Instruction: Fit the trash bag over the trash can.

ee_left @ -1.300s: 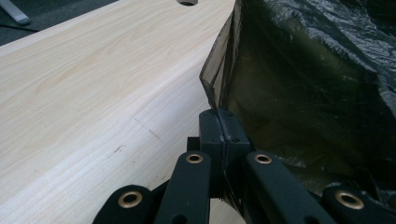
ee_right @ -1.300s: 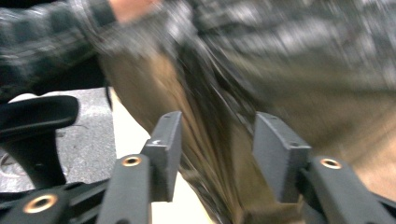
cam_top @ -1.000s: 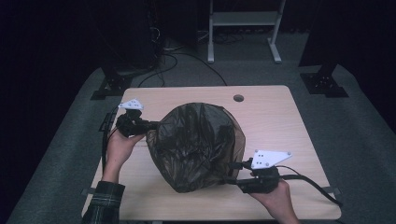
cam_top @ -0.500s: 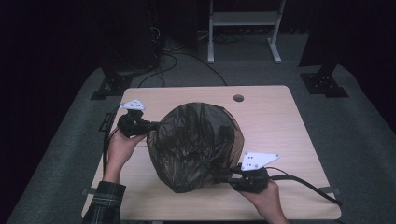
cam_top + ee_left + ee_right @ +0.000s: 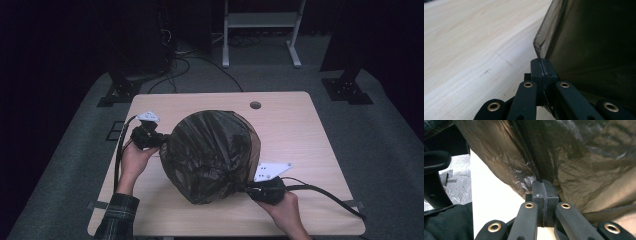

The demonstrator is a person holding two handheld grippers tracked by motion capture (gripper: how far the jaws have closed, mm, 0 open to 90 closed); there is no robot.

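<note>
High view: a puffed-up dark plastic bag [image 5: 210,156] sits in the middle of the pale wooden counter [image 5: 295,120], domed like a balloon. My left claw [image 5: 159,141] grips its left edge and my right claw [image 5: 248,189] grips its lower right edge; my right jaws have just been closing, with film between them. If I pull my hands apart too hard, I judge the thin film could stretch or tear at either pinch

Left gripper view: my left claw [image 5: 541,65] is pressed together on a narrow folded rim of the bag [image 5: 594,37], which rises from between the jaws as a thin strip. So little film is caught that I think it may slide out under a sideways tug

Right gripper view: my right claw [image 5: 544,188] is pressed together on crinkled film where the bag [image 5: 574,157] gathers into folds. The bite looks shallow, so a lift could slip it free, letting the bag sag onto the counter [image 5: 491,205]
</note>
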